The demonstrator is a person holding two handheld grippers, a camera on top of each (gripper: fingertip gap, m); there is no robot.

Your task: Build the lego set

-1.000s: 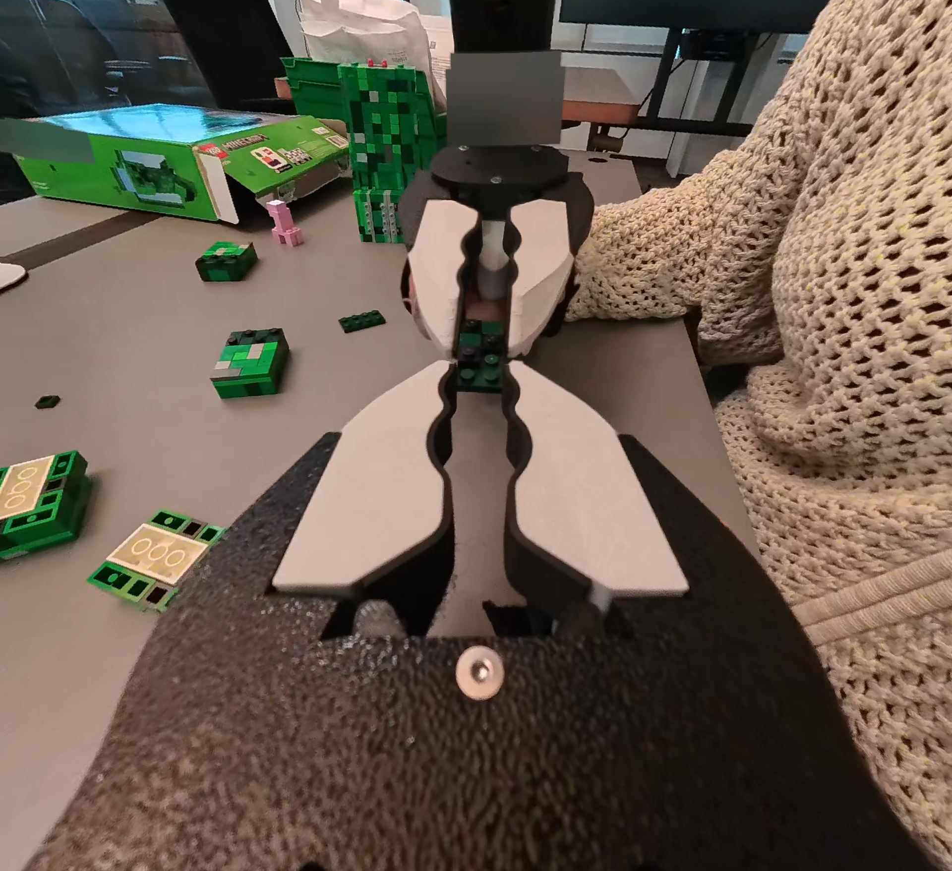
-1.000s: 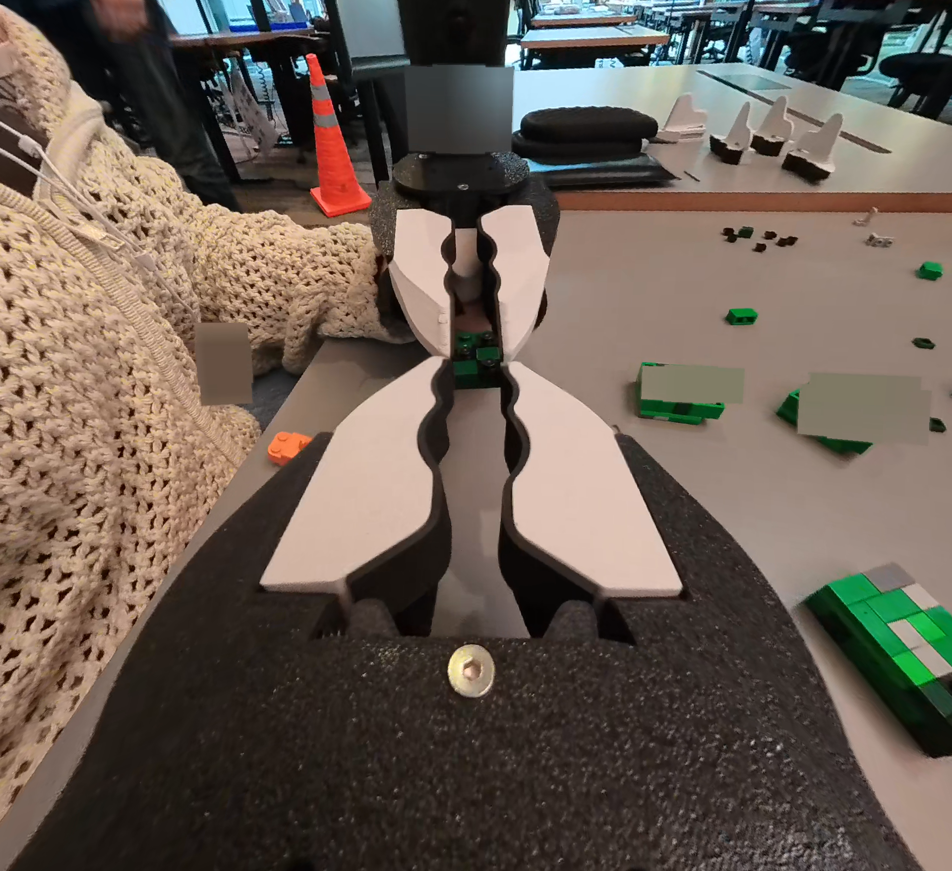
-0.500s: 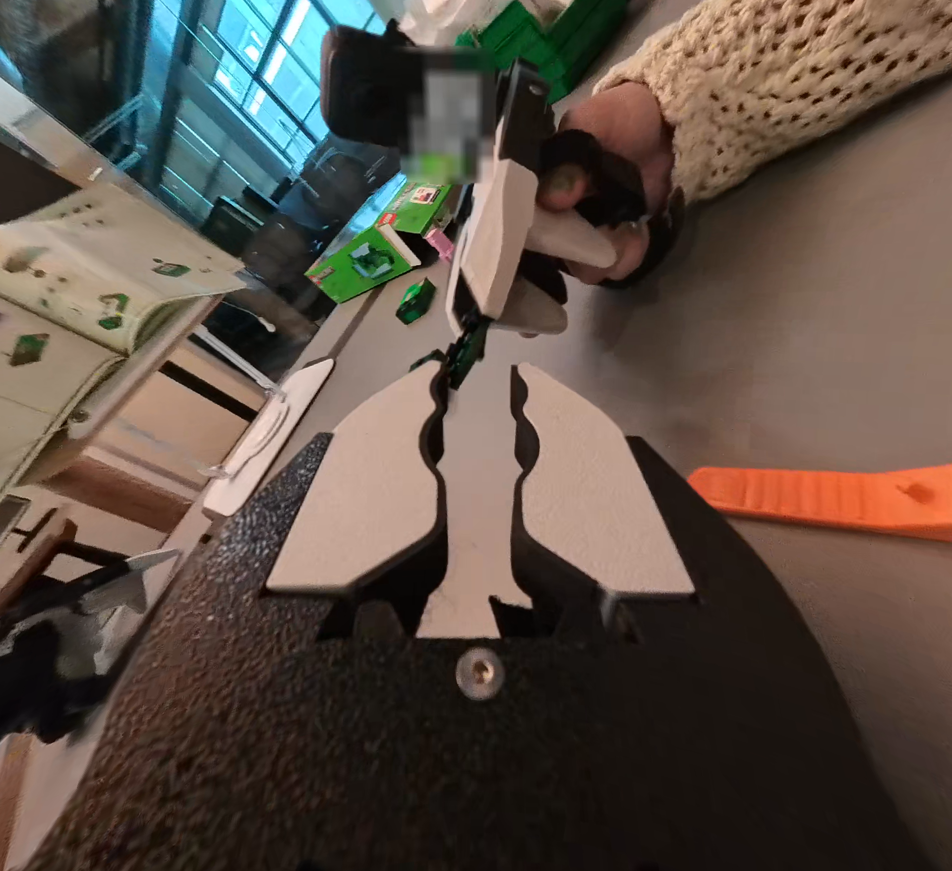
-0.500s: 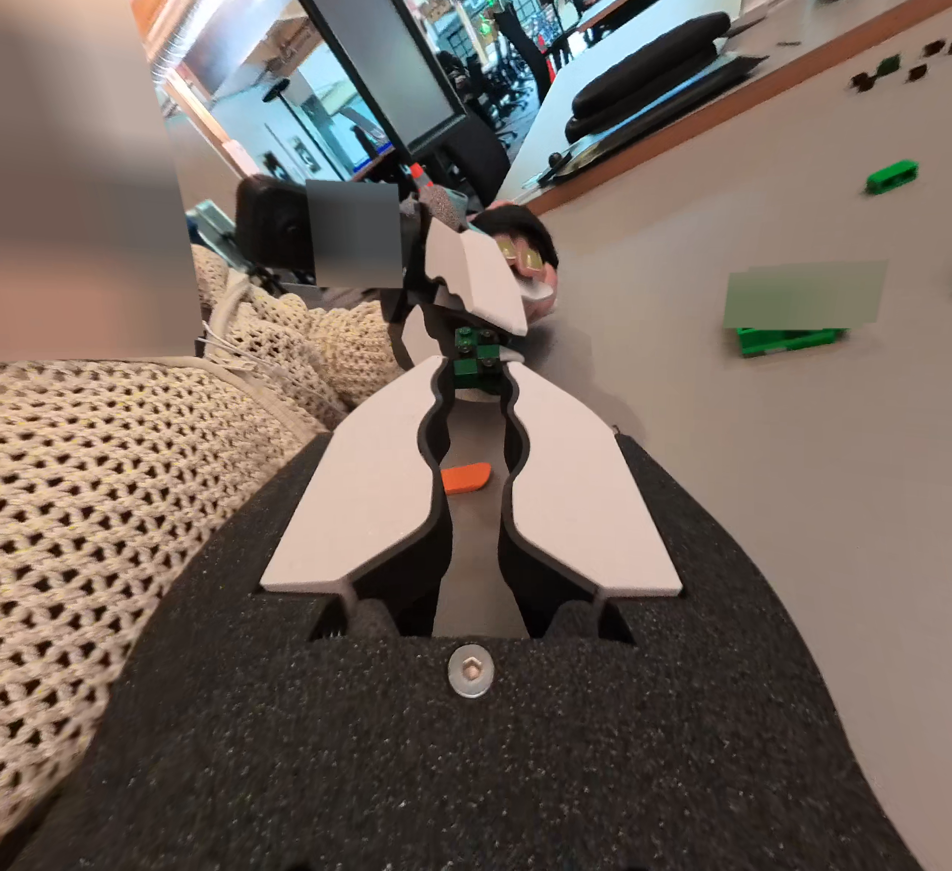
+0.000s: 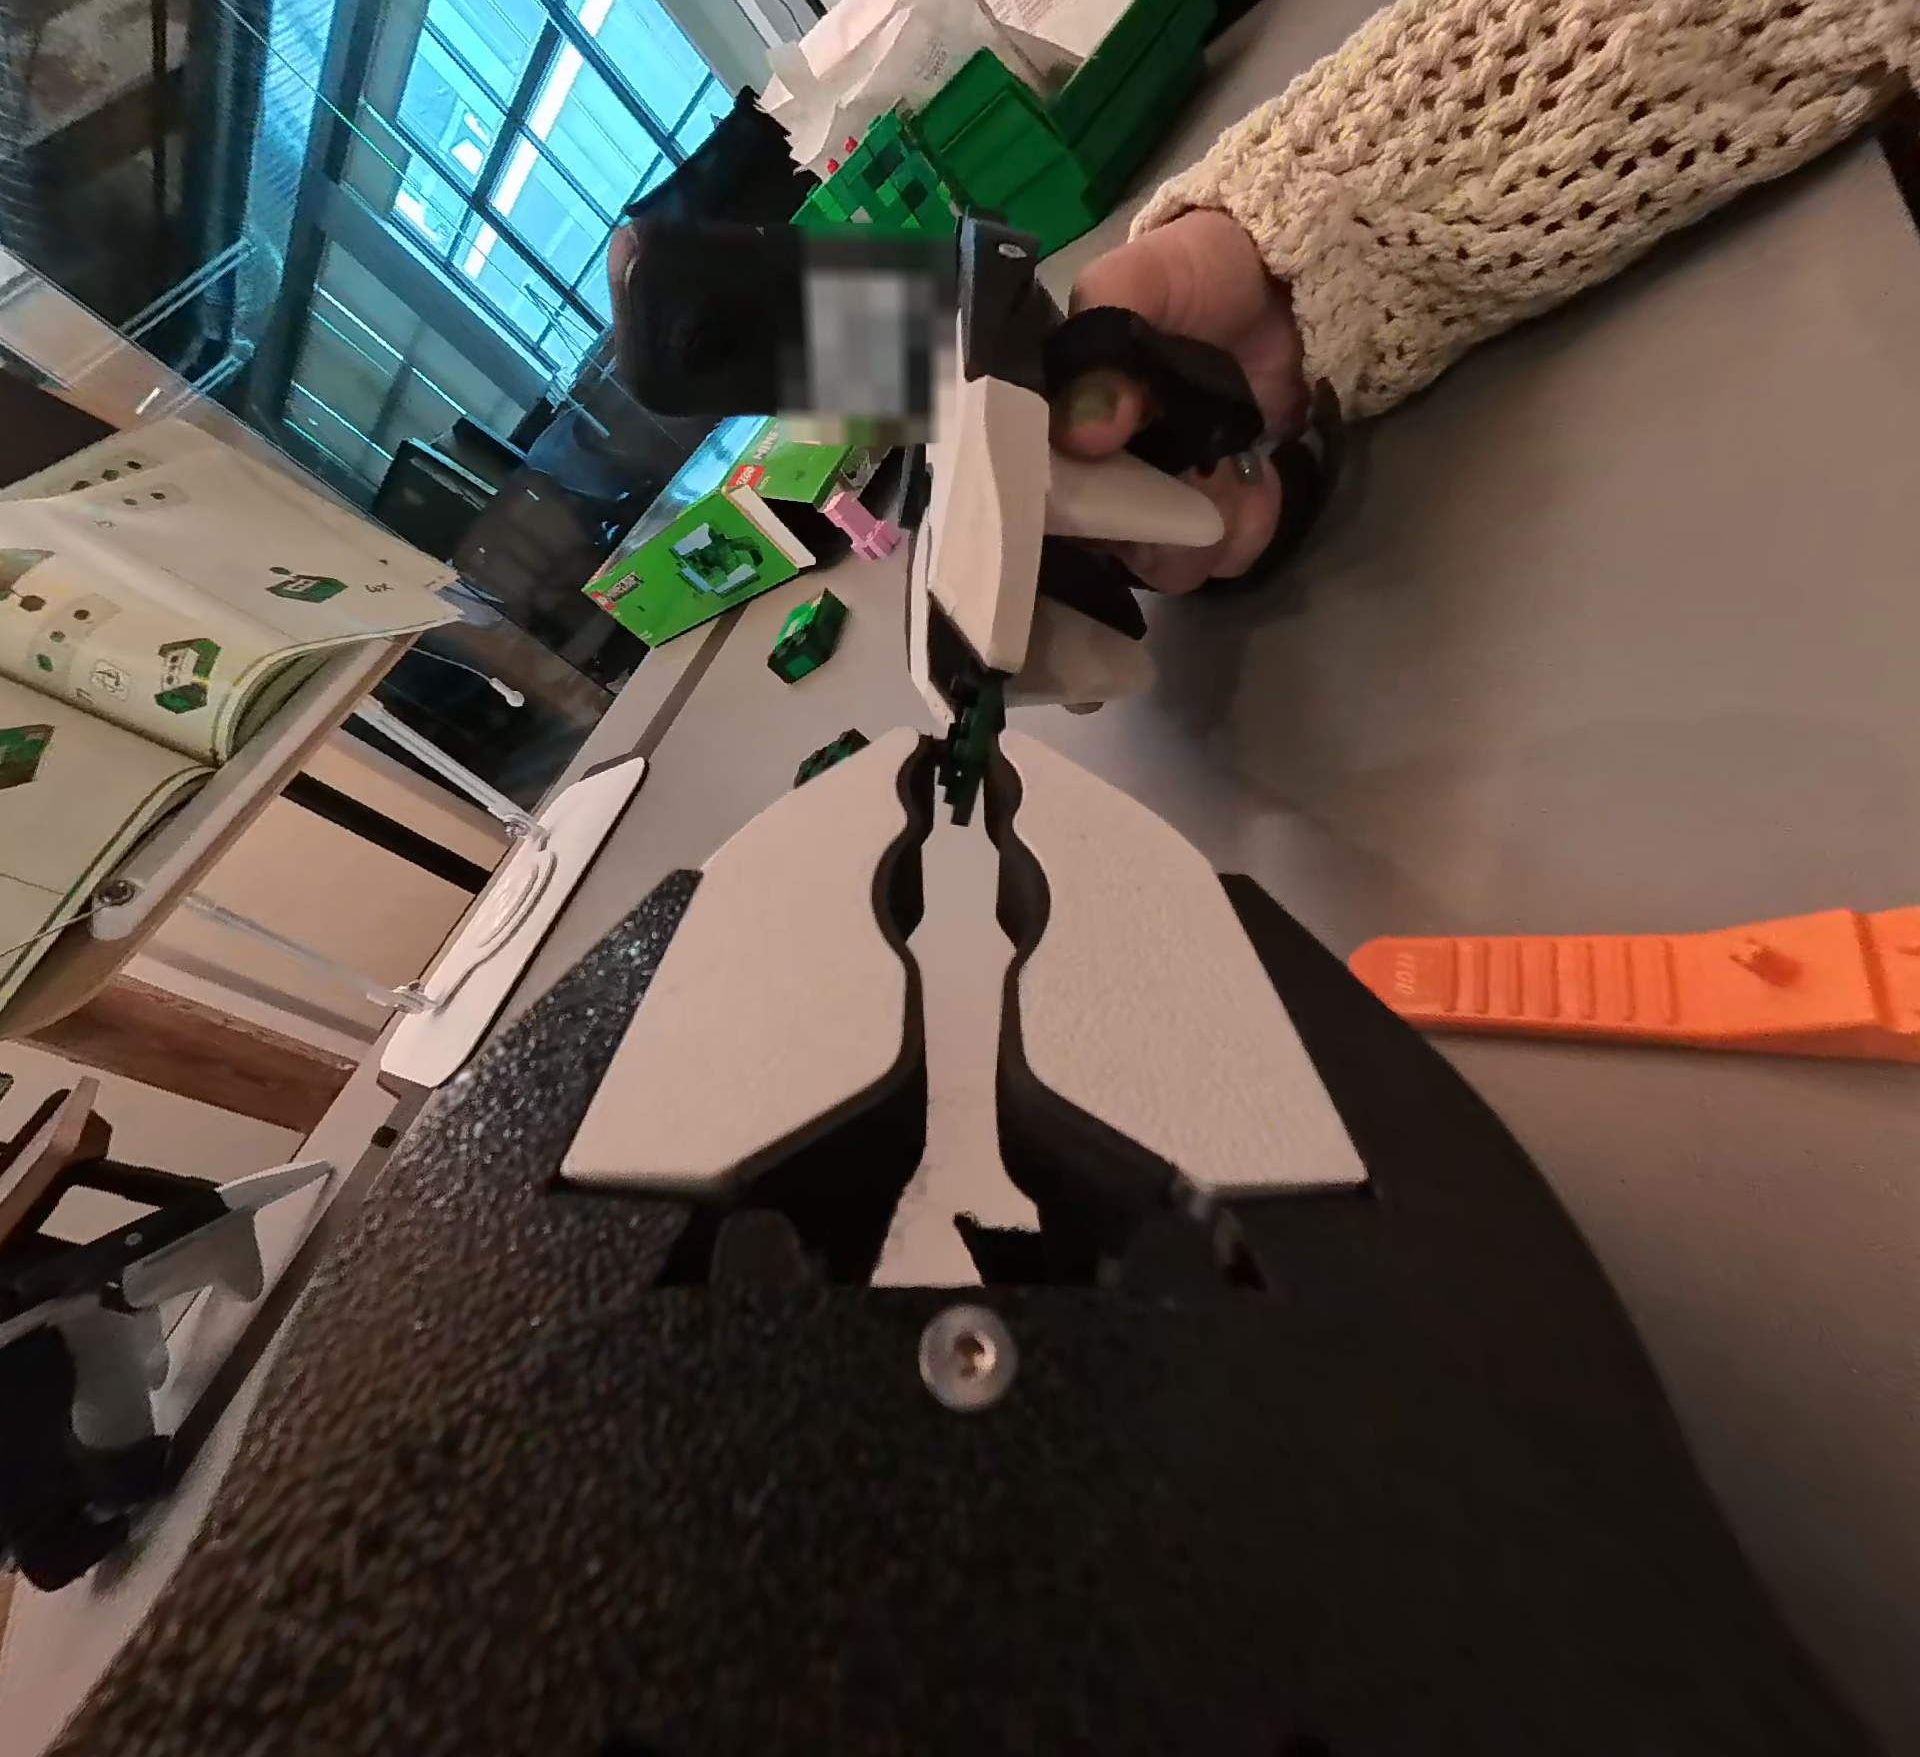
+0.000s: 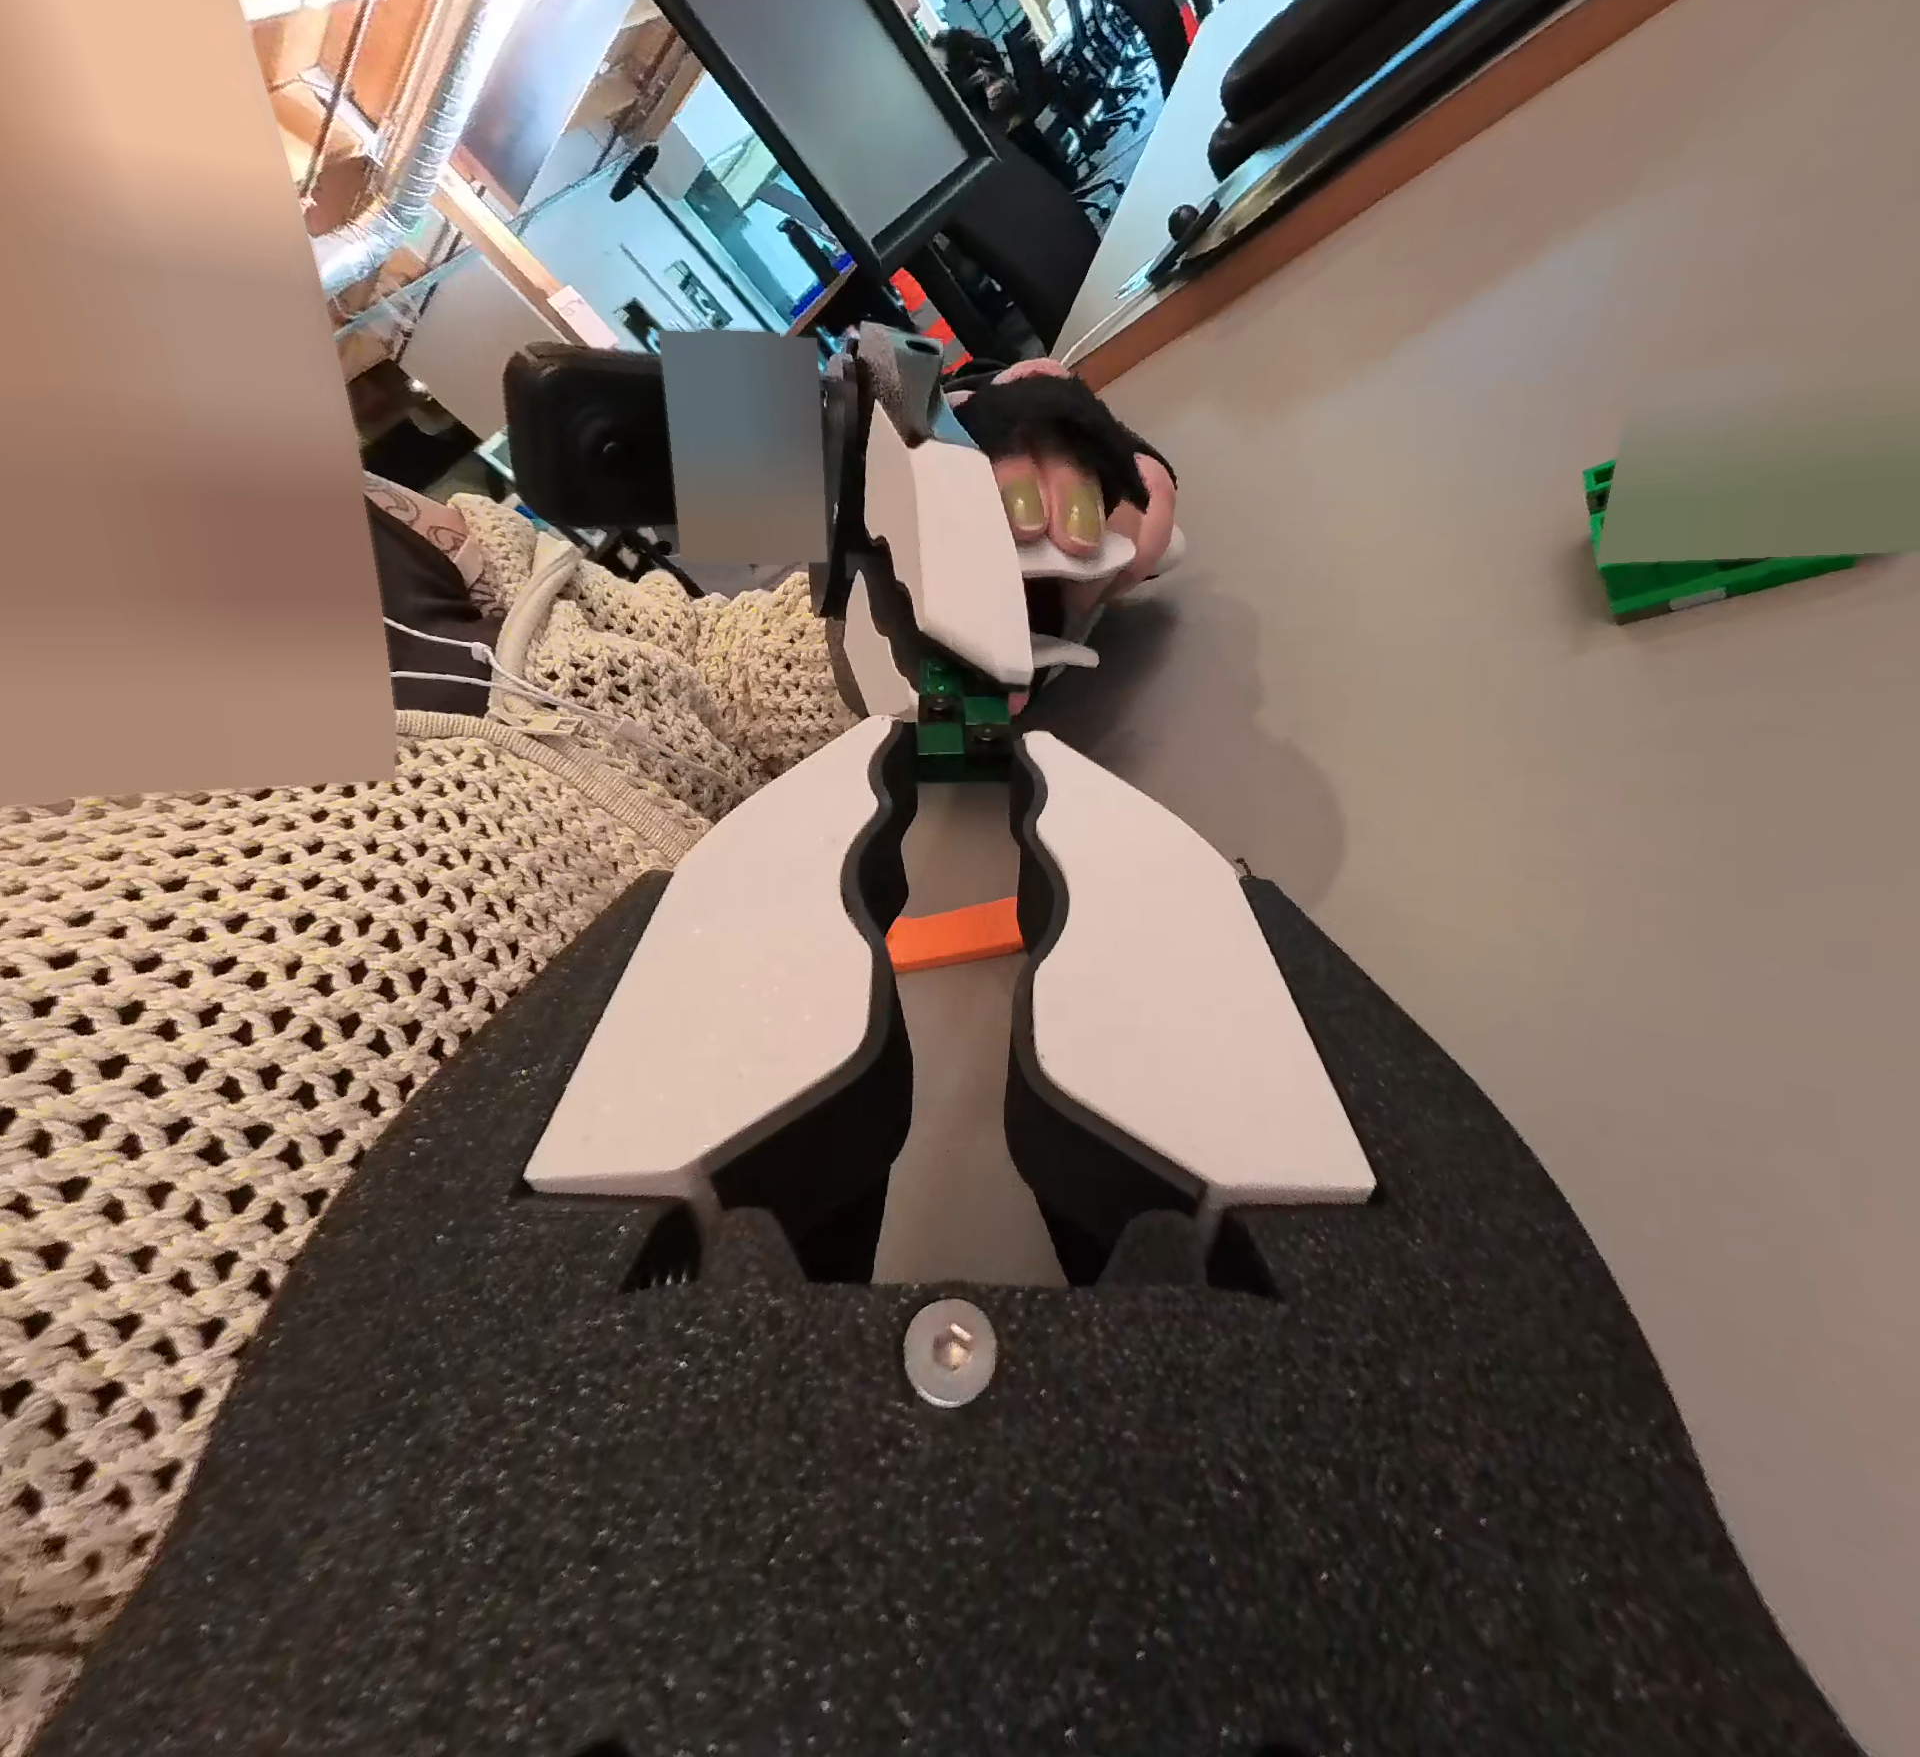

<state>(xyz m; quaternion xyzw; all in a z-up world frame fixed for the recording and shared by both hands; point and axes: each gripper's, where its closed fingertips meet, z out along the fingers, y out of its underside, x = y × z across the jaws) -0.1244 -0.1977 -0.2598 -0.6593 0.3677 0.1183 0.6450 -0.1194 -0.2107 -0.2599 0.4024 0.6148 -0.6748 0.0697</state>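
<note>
Both views have tilted; green-and-black lego piece (image 6: 961, 739) seen studs-on.

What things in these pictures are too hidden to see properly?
- Small green and black lego piece: both views, mostly covered by the two grippers' jaws.
- Flat green lego assembly: right wrist view, under a grey patch.
- Long orange plastic brick separator: left wrist view, cut by the right edge.
</note>
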